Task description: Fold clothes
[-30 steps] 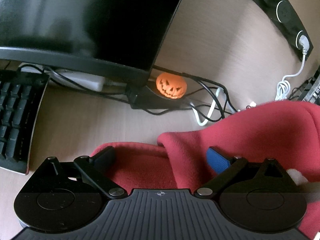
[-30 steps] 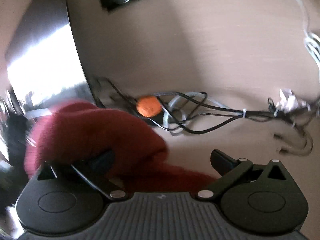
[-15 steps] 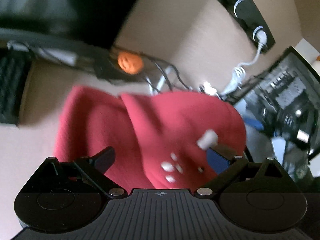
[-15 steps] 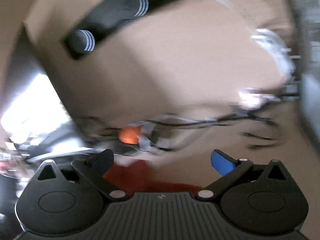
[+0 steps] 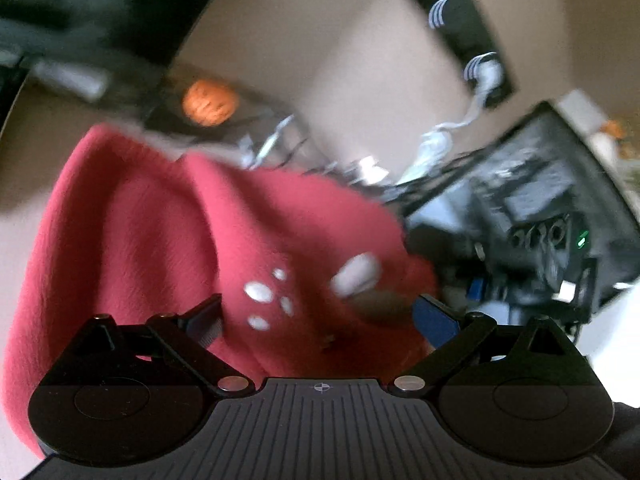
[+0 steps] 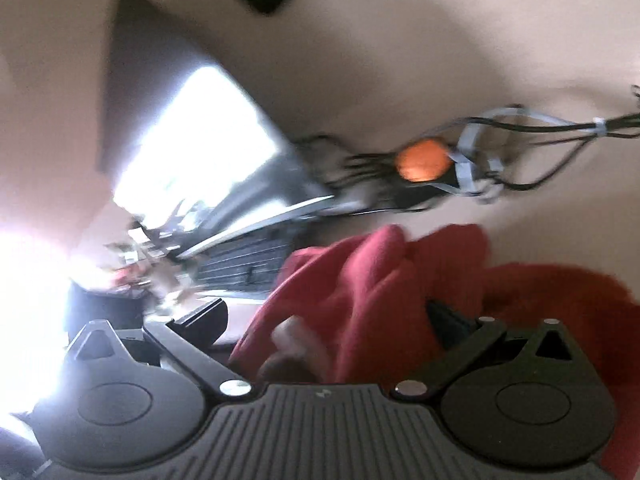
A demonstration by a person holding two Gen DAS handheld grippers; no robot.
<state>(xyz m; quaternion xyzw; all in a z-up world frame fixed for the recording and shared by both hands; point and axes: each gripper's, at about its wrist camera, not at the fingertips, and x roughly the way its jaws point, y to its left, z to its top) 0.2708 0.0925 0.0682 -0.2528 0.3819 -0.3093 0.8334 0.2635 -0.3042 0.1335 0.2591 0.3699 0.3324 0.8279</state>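
Observation:
A red fleece garment (image 5: 160, 240) with small white paw marks (image 5: 260, 294) lies bunched on the wooden desk, blurred by motion. My left gripper (image 5: 316, 320) is open, its fingers wide apart over the cloth, nothing pinched. In the right wrist view the same red garment (image 6: 384, 288) sits folded in lumps between and beyond the fingers. My right gripper (image 6: 328, 320) is open too, with cloth lying between the jaws but not clamped.
An orange pumpkin toy (image 5: 208, 102) sits on a black monitor base among tangled cables (image 6: 520, 152). A monitor (image 5: 80, 8) is at the back left, an open computer case (image 5: 540, 220) to the right, a keyboard (image 6: 248, 264) left of the cloth.
Both grippers have swung quickly; the views are blurred. The left view turned right toward the computer case. The right view turned left, and the red garment has come back between its fingers.

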